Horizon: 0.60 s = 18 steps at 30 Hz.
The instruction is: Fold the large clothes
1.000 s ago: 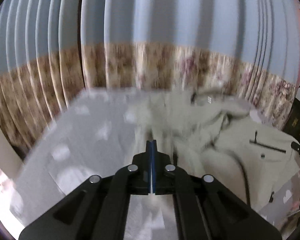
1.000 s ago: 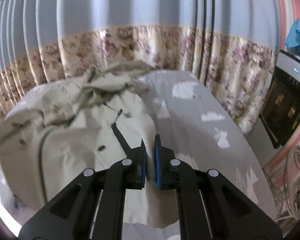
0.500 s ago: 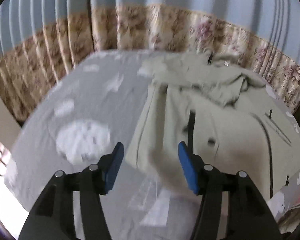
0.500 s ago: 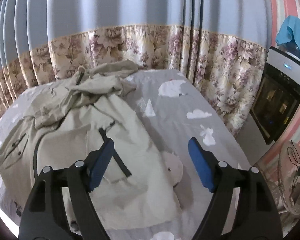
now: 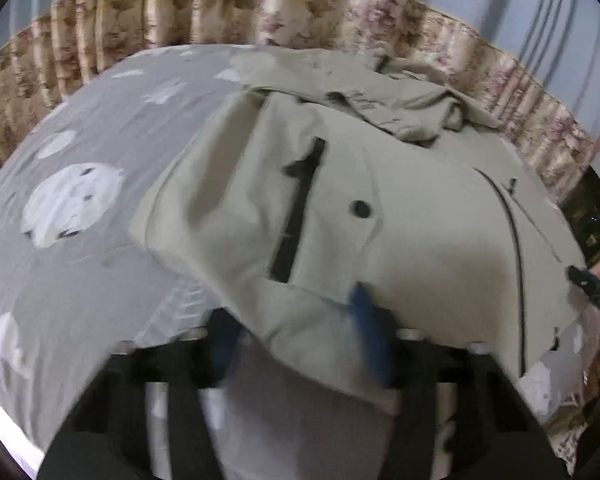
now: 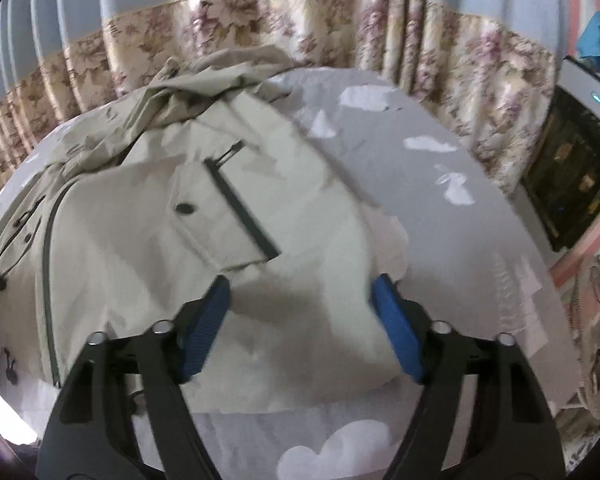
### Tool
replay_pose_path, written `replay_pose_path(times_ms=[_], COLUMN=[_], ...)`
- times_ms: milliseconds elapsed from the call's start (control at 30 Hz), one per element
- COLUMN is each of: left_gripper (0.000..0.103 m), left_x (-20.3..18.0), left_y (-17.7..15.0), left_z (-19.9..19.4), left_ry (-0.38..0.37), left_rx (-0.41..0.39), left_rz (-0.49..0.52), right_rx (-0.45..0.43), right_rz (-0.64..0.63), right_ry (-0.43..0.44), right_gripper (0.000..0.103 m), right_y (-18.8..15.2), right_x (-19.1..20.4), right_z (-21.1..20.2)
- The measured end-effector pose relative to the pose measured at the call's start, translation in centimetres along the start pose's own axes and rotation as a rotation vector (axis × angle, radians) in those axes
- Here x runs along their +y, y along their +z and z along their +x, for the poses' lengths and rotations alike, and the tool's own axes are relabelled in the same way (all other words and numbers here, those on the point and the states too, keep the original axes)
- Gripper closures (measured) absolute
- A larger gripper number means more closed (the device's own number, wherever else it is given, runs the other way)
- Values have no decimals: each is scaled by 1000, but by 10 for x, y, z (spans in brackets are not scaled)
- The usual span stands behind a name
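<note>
A large beige jacket with black zippers and a dark snap button lies spread on a grey bed sheet; it also shows in the right wrist view. My left gripper is open, its blue pads low over the jacket's near left hem corner, which drapes between them. My right gripper is open and wide, straddling the jacket's near right hem. Neither grips cloth. The hood and collar lie bunched at the far end.
Floral-edged blue curtains hang behind the bed. The grey sheet with white cloud prints extends right of the jacket. A dark appliance stands at the far right. The right gripper's tip shows at the left view's right edge.
Both grippers opened from shut and dropped forward and down toward the jacket's near hem. The jacket now lies flatter and fills both views.
</note>
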<state>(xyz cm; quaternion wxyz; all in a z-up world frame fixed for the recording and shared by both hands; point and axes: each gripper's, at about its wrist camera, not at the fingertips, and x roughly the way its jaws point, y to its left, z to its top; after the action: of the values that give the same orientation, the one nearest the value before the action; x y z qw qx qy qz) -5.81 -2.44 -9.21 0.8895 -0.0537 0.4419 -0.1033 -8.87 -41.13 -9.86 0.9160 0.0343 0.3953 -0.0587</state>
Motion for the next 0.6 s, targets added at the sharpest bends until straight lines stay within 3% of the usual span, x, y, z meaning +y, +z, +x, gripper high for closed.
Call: replay_pose_path(times_ms=[33, 67, 100, 167, 233, 333, 533, 600], left_gripper=[72, 83, 87, 89, 90, 91, 92, 95], left_x=[-3, -5, -6, -7, -9, -16, -20, -25], left_y=[2, 4, 6, 13, 21, 37, 63, 67], left_z=[0, -1, -2, -7, -19, -44, -101, -127], left_ry=[-4, -8, -14, -23, -22, -11, -20, 11], left_rx=[-14, -24, -33, -60, -92, -150, -211, -252], left_rz=[1, 8, 9, 8, 19, 56, 76, 116], right_rx=[2, 4, 11, 12, -21, -89, -134, -149], right_rz=[-11, -33, -44, -61, -94, -100, -75, -64], right_ry=[8, 16, 36, 115, 139, 135, 87, 78], right_gripper=[64, 84, 101, 102, 103, 103, 102, 102], right_y=[0, 0, 1, 4, 8, 20, 30, 32], right_x=[3, 7, 9, 18, 26, 29, 11, 7], right_z=[2, 3, 4, 1, -9, -29, -44, -49])
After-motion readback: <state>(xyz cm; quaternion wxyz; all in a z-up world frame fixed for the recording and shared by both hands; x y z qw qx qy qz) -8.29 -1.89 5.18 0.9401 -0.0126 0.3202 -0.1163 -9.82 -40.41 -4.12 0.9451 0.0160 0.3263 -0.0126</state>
